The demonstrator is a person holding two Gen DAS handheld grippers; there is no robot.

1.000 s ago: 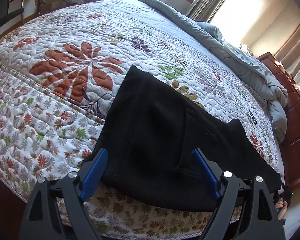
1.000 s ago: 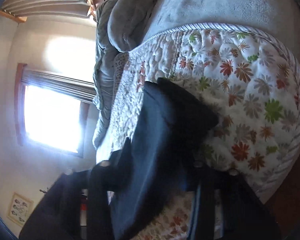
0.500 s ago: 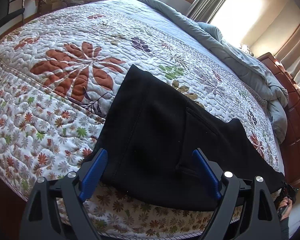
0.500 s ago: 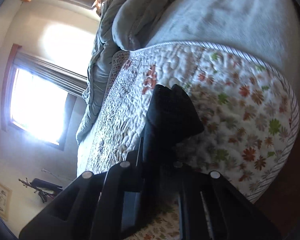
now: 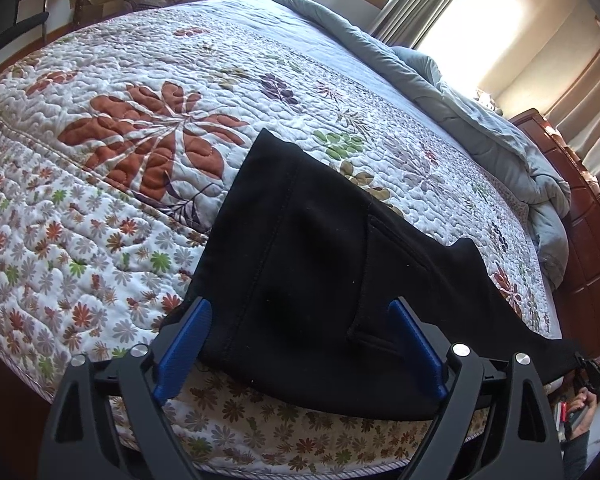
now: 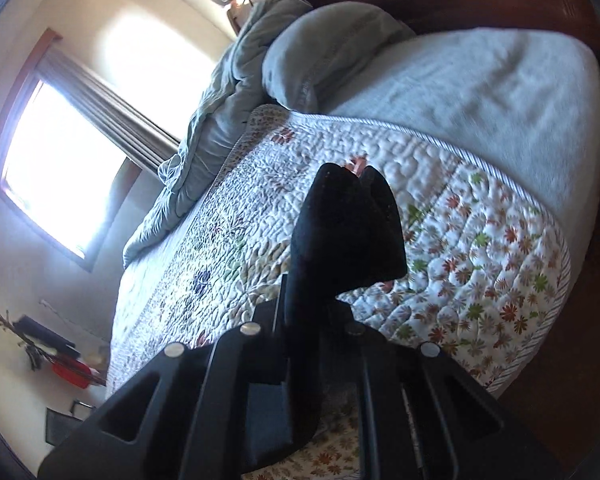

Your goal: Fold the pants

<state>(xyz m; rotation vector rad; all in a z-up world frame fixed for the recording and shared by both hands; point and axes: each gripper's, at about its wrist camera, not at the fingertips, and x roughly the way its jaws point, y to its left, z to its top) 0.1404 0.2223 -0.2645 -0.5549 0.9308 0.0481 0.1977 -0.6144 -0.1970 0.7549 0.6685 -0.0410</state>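
Two hand-held grippers: the left hand-held gripper [image 5: 300,344] straddles black pants [image 5: 320,260] at the bed [image 5: 100,208] edge, jaws opening; the right hand-held gripper [image 6: 316,320] clamps the fabric.

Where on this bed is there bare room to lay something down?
The quilt lies bare from the black pants out to its far and left edges. It is crowded toward the headboard, where the grey comforter is bunched, and at the near edge under the pants.
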